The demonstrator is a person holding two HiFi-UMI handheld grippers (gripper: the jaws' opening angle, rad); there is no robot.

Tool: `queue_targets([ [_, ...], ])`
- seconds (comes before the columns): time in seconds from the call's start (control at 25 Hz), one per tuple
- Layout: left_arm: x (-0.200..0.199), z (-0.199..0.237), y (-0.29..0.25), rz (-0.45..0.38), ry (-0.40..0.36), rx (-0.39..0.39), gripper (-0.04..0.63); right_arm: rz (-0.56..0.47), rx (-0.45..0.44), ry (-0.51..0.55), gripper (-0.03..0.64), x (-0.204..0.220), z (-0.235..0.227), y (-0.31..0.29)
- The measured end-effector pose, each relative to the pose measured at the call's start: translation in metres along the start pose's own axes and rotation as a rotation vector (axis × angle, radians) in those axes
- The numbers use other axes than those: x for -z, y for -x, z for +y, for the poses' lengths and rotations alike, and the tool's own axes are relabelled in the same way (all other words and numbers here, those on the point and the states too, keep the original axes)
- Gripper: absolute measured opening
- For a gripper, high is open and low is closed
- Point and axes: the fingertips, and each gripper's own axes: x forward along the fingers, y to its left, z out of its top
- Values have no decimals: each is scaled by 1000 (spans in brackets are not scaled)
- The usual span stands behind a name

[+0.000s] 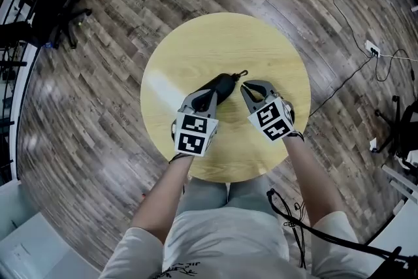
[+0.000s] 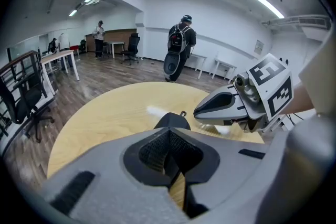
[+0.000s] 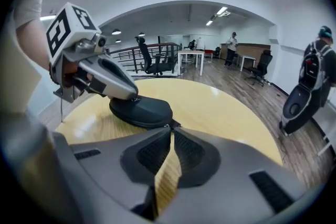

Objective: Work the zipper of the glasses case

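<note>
A black glasses case [image 1: 224, 84] lies at the middle of the round wooden table [image 1: 189, 49]. Its zipper pull [image 1: 243, 74] with a small ring sticks out at the far right end. My left gripper [image 1: 213, 94] is shut, its tips resting on top of the case's [image 3: 142, 109] near half. In the left gripper view the case [image 2: 170, 120] shows just beyond the closed tips. My right gripper [image 1: 245, 85] is shut too, with its tips [image 3: 171, 127] right beside the pull and nothing visibly between them. The ring [image 2: 182, 113] stands free, a little left of the right gripper [image 2: 197, 111].
The table stands on a wood-plank floor [image 1: 117, 3]. A cable [image 1: 339, 10] runs across the floor at the right, and office chairs [image 1: 46, 3] stand at the left. A person with a backpack [image 2: 180, 47] stands beyond the table, and desks line the room.
</note>
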Motion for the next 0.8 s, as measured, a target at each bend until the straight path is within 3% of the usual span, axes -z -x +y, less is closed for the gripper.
queue_targets([
  [0.12,-2,6,-2,32,-3,-5,5,11,-82,80,5,-5,4,-10],
  [0.24,-6,9,-5,50,-27,-26,5,50,-161,151,63,-5,9,-21],
  [0.56,-9,12,-7,60,-28,-16,5,117,-218,291,63,1,12,-34],
  [0.8,-7,10,-8,61,-33,-10,5,139,-238,554,62,-1,12,-37],
])
